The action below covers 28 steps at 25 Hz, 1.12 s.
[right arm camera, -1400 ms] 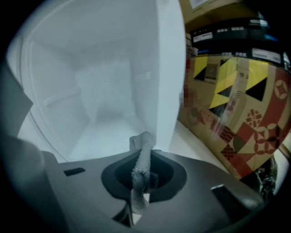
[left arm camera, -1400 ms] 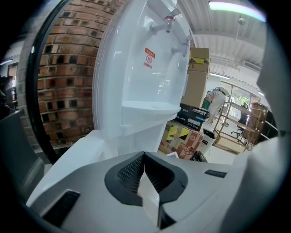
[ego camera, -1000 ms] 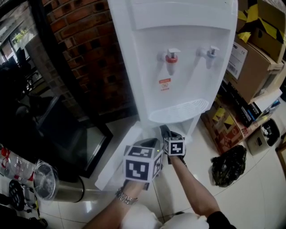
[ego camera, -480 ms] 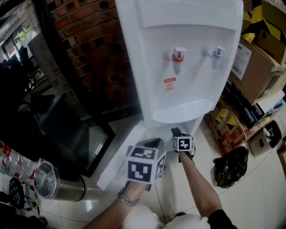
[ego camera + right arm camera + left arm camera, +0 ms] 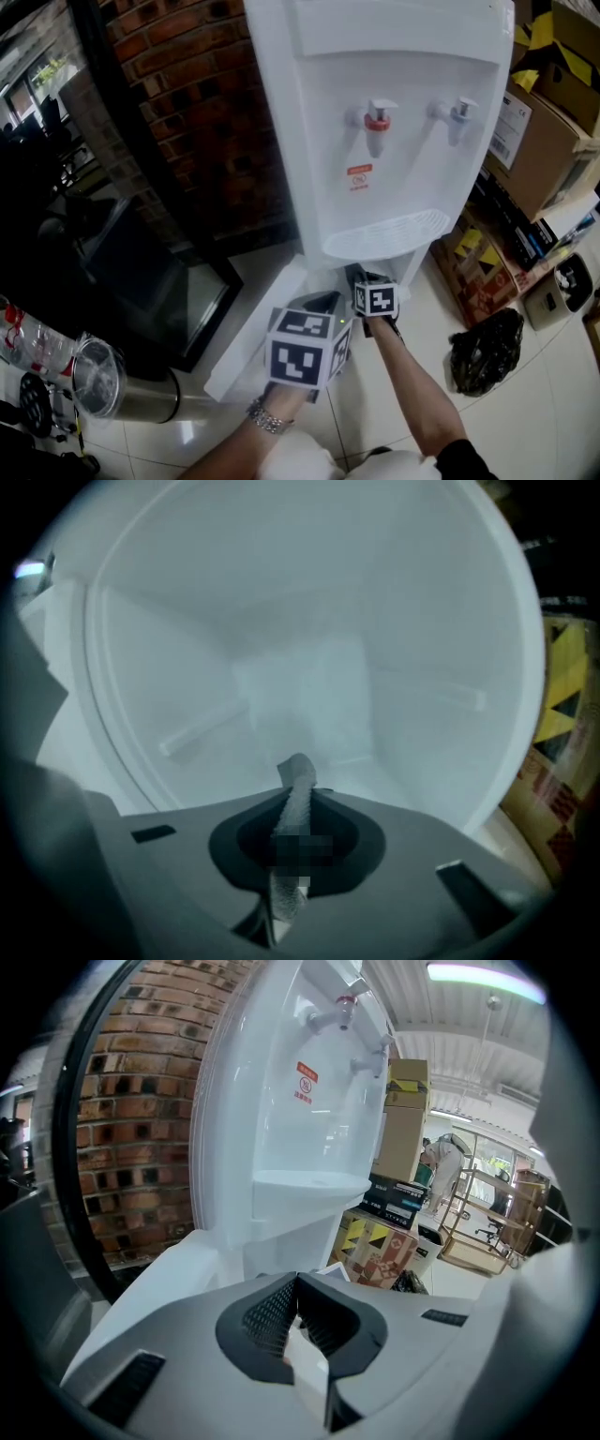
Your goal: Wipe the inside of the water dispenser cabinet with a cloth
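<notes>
Reads as a storeroom or back corner of a workplace: bare brick wall [image 5: 187,112], white tiled floor [image 5: 544,412], cardboard boxes [image 5: 544,131] stacked just beside a water dispenser [image 5: 375,141], black plastic bag [image 5: 483,352] on the tiles. Farther off, strip light [image 5: 483,973] overhead and a metal rack [image 5: 473,1199].

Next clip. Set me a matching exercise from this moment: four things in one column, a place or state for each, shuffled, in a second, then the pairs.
1. red-capped plastic tap
2. crumpled black plastic bag
3. pale textured cloth strip
4. right tool

A. lying on the tiled floor
B. pointing into the white cabinet interior
C. above the white drip tray
D. clamped between two jaws

Pairs: 1-C, 2-A, 3-D, 4-B.
</notes>
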### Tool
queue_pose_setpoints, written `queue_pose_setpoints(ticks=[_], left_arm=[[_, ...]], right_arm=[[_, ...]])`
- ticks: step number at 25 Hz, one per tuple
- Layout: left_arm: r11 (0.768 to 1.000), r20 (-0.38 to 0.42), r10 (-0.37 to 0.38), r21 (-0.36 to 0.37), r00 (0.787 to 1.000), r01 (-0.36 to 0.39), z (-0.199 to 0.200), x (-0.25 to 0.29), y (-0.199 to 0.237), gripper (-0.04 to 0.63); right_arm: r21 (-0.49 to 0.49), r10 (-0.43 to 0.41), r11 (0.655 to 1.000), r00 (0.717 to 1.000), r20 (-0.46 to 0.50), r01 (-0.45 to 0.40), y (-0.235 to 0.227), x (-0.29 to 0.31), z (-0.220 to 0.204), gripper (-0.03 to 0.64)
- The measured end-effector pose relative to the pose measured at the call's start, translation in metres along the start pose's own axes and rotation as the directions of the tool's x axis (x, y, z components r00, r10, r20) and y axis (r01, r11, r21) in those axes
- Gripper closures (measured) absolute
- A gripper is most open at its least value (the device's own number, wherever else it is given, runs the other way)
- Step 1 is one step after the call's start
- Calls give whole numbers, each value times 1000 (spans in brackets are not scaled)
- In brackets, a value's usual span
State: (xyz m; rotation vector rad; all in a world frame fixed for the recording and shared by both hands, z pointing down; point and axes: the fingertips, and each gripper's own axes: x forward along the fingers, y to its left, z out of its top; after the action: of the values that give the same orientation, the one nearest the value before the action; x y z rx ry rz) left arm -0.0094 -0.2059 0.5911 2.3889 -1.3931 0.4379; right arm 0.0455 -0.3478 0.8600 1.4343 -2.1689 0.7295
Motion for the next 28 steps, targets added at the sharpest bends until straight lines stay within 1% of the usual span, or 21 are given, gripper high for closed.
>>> queue_pose_setpoints(ticks=[3,4,6,8,11,14,16,17,18,20,21,23,25,26,27,28], left_arm=[[1000,-4,18,11,1000,-18,-1,-1,5,595],[1000,-8,22,16,1000,-22,-2,-1,7,595],[1000,-11,21,20,1000,-21,-3,-1,7,595],[1000,-9,20,19,1000,-20,-2,-2,7,595],[1000,-6,19,15,1000,-19,-2,-2,8,595],[1000,-5,12,16,1000,-12,-2,0,5,595],[1000,-5,7,18,1000,-7,-2,1,3,595],[1000,-5,6,19,1000,-5,-2,2,2,595],[1000,-6,4,19,1000,-4,-2,2,2,595],[1000,-11,3,19,1000,-3,-4,3,1,595],[1000,-14,4,19,1000,-3,-4,3,2,595],[1000,-18,6,19,1000,-6,-5,3,4,595],[1000,-19,13,21,1000,-12,-5,3,7,595],[1000,-19,16,23,1000,-15,-5,3,8,595],[1000,-19,18,26,1000,-17,-5,2,8,595],[1000,-20,18,26,1000,-17,-5,2,9,595]], right_arm=[[-49,82,995,997,-8,-82,35,14,-1,595],[-54,93,994,995,-18,-94,41,18,-4,595],[-71,80,994,996,-46,-83,40,24,-15,595],[-85,28,996,997,-74,-34,24,26,-24,595],[-86,-98,992,994,-43,94,-15,15,-16,595],[-132,-229,966,973,-36,223,-54,2,-14,595],[-139,-274,954,961,-35,267,-68,-4,-13,595],[-119,-270,957,962,-29,265,-68,-6,-11,595],[-92,-249,965,968,-18,247,-63,-7,-6,595],[-65,-177,982,984,33,179,-39,-7,9,595],[-67,-129,989,990,61,133,-23,-5,18,595],[-78,-15,997,997,80,22,12,4,26,595],[-116,91,990,991,95,-79,49,10,35,595],[-143,121,984,988,93,-107,62,12,37,595],[-164,131,979,988,76,-117,67,17,33,595],[-173,124,978,991,51,-113,65,23,25,595]])
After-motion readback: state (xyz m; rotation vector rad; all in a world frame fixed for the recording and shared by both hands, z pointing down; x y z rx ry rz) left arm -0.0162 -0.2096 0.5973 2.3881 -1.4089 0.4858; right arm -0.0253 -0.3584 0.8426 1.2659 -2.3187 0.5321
